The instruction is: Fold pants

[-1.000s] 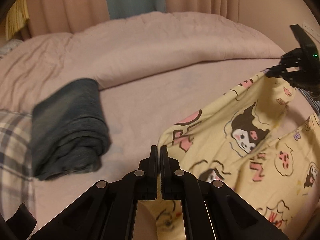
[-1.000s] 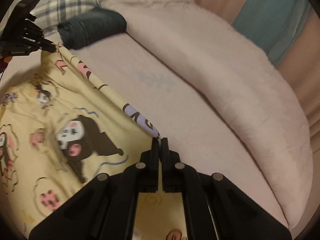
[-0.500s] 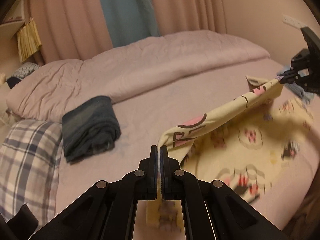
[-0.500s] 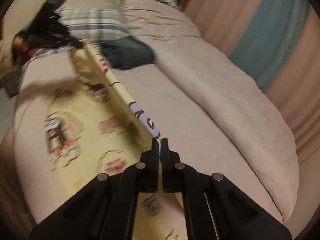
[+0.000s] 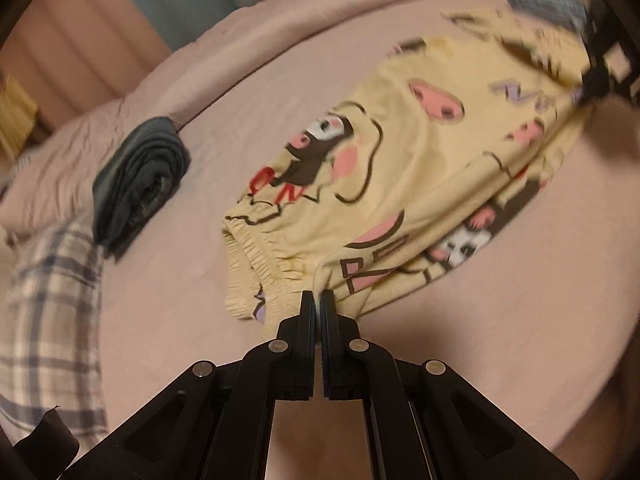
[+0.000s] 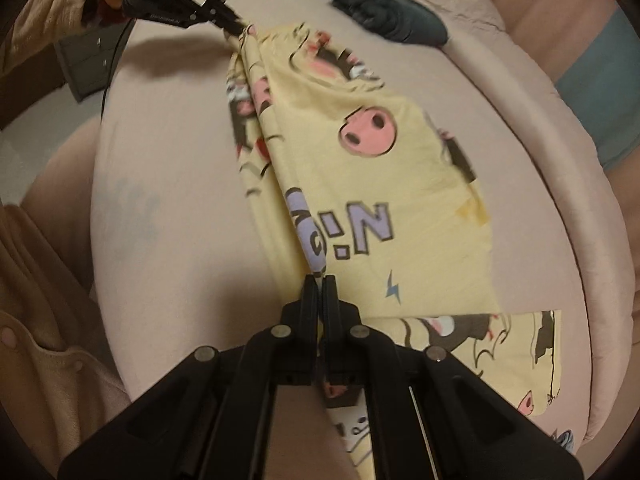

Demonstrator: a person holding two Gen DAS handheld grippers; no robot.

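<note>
both views are smeared by motion blur. in the left wrist view my right claw (image 5: 592, 80) is only a dark blur at the far right edge, and a blue-grey shape beside it cannot be identified. in the right wrist view my left claw (image 6: 236, 26) is sharper at the far left, and a tan sleeve (image 6: 36, 24) behind it is cut off by the frame. part of the pajama pants lies under my right claw's own body and is hidden there.

the yellow cartoon-print pajama pants (image 5: 420, 160) lie on the pink bed sheet (image 5: 180, 300), folded lengthwise. the long axis runs from my left claw (image 5: 319, 296) to my right claw (image 6: 320, 280), with the elastic waistband (image 5: 256, 256) at the left claw's end and the leg hems at the right claw's end.

both claws are closed, each pinching a fold of the pants' near edge between its fingertips and lifting that edge slightly off the sheet.

a folded dark garment (image 5: 140, 184) sits far left of the pants, well apart from them, next to a plaid pillow (image 5: 52, 300). a rolled pink duvet (image 6: 540, 92) lies along the far side of the bed.
</note>
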